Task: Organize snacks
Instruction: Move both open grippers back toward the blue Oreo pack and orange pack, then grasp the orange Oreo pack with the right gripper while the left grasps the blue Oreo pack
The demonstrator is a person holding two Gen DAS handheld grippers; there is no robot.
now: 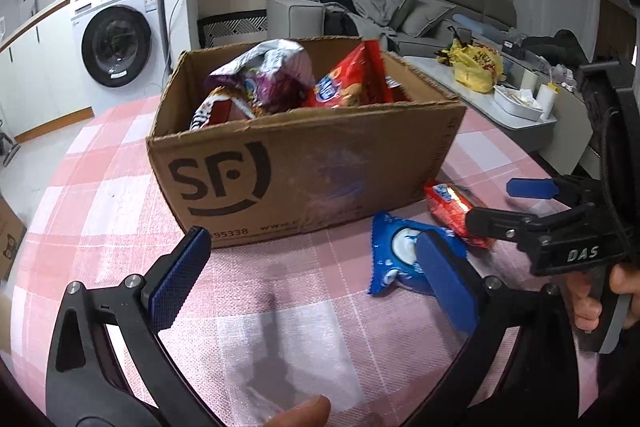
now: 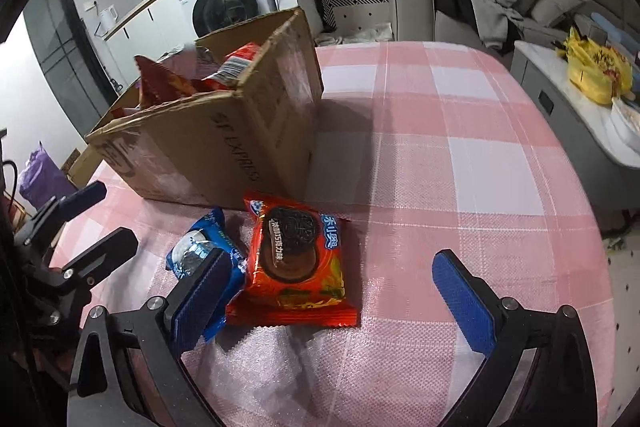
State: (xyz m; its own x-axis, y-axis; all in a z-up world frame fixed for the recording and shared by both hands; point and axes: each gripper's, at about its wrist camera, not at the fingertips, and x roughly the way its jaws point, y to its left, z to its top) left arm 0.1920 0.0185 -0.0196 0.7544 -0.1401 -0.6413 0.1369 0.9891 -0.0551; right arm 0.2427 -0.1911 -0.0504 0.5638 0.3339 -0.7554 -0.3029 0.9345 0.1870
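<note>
Both claws are wide open and hold nothing. The left claw (image 1: 316, 267) hangs low over the surface (image 1: 120, 155), which wears a pink and white check cloth. It faces the front of the cardboard box (image 1: 304, 163). The right claw (image 2: 332, 291) is near the two small packs that lie beside the box.

The box has black letters on its front. Inside it are snack bags: a purple and white bag (image 1: 260, 75) and a red bag (image 1: 348, 83) poke up over the rim.

The orange-red cookie pack (image 2: 298, 259) lies flat on the cloth, just in front of the box corner. It sits between the two blue pads of the right claw, closer to the left pad. The blue cookie pack (image 2: 208, 247) lies just beside it, touching its edge, and the left pad (image 2: 202, 299) partly hides it.

Far behind stand a washing machine (image 1: 118, 35) and a grey sofa (image 1: 384, 11) with clothes on it.
</note>
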